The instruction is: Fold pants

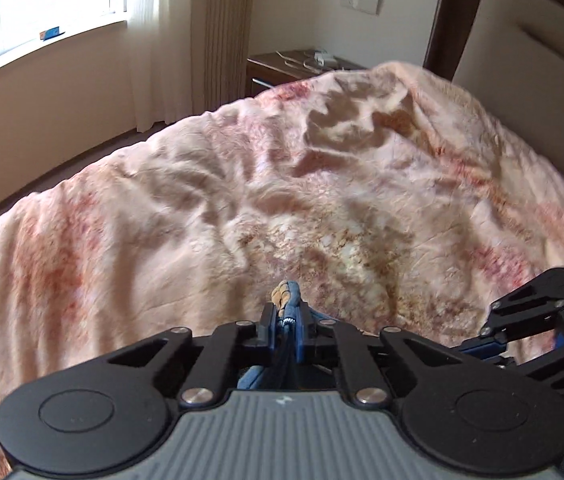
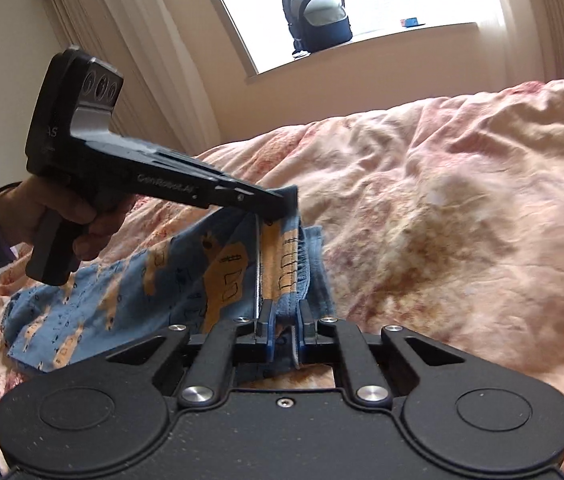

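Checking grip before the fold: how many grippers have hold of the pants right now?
2. The left gripper pinches the pants at the raised edge; the right gripper clamps the hem nearer the camera. No others are visible.

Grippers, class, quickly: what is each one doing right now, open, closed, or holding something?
Left gripper: closed, fingers pinching an edge of the blue patterned pants.
Right gripper: closed, fingers gripping the pants' hem.
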Action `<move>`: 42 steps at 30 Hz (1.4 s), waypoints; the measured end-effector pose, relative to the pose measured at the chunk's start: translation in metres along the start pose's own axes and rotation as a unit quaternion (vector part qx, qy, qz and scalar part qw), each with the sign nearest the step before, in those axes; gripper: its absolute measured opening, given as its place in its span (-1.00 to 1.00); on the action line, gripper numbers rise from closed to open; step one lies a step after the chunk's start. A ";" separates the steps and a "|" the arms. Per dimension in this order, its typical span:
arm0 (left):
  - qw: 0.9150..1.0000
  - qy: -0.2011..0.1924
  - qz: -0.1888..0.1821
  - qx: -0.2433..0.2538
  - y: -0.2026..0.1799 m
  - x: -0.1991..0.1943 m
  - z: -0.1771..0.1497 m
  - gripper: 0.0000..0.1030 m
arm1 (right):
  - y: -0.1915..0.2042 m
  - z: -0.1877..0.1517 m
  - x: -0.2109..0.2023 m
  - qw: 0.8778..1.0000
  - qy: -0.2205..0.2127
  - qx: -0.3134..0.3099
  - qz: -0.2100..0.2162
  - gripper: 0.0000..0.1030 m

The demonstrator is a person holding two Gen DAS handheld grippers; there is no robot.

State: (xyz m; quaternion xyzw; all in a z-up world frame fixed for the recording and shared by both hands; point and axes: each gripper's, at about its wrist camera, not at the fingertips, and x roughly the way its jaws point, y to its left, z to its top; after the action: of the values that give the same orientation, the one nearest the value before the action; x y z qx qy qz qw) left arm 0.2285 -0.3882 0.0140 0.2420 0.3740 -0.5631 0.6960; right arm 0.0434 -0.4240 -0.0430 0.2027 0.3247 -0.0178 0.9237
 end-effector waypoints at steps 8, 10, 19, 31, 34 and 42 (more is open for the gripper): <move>0.997 -0.048 0.056 -0.018 -0.004 -0.005 -0.018 0.65 | -0.002 -0.012 0.013 0.997 0.033 -0.026 -0.058 -0.29; 0.991 -0.091 0.088 -0.042 0.000 -0.036 -0.033 0.81 | 0.009 -0.012 0.005 0.995 0.016 -0.060 -0.082 0.21; 0.959 -0.081 0.260 -0.075 -0.006 -0.126 -0.196 1.00 | 0.061 -0.014 0.038 0.961 0.036 -0.237 -0.140 0.72; 0.922 -0.044 0.357 -0.141 0.066 -0.249 -0.294 1.00 | 0.126 -0.002 0.047 0.918 -0.020 -0.352 -0.183 0.96; 0.923 -0.063 0.332 -0.183 0.112 -0.268 -0.285 0.99 | 0.176 -0.001 0.075 0.900 -0.031 -0.411 -0.140 0.96; 0.949 0.045 0.169 -0.262 0.218 -0.227 -0.265 0.14 | 0.249 -0.019 0.131 0.915 -0.010 -0.402 -0.024 0.96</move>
State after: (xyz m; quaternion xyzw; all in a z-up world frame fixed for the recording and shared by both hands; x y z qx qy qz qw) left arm 0.3538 0.0042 0.0155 0.1357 0.4927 -0.3085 0.8023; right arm 0.1762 -0.1754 -0.0456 -0.1941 0.2997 0.0900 0.9297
